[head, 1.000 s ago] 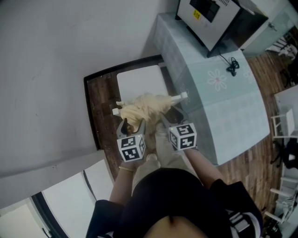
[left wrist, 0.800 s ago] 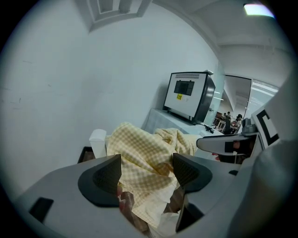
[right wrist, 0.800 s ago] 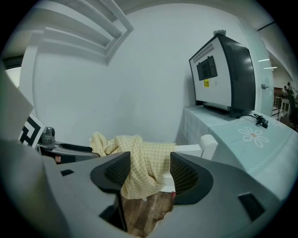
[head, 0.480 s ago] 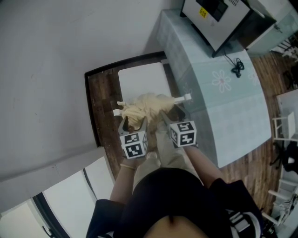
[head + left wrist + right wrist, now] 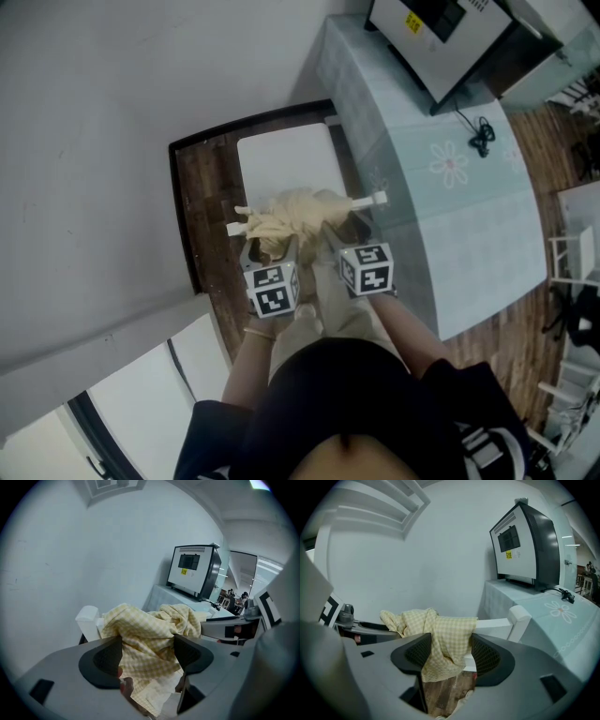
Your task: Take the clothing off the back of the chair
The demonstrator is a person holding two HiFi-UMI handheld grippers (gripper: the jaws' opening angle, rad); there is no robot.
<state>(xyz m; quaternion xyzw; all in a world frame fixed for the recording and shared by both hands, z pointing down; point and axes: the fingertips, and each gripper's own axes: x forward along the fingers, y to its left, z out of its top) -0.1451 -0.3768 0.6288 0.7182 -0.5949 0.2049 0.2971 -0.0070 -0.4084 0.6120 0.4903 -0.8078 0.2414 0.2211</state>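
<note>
The table, under a pale flowered cover, fills the upper right of the head view. A white chair stands just beside it at centre. The clothing, a yellow checked garment, lies bunched over the chair's back rail, just below the seat in the frame, so it has to be lifted up and clear. The left gripper holds its jaws wide apart, and the bunched cloth fills the gap without being visibly squeezed. The right gripper has just been opening its jaws. They are spread fully around a hanging fold and the rail, probably to bracket the cloth before closing.
</note>
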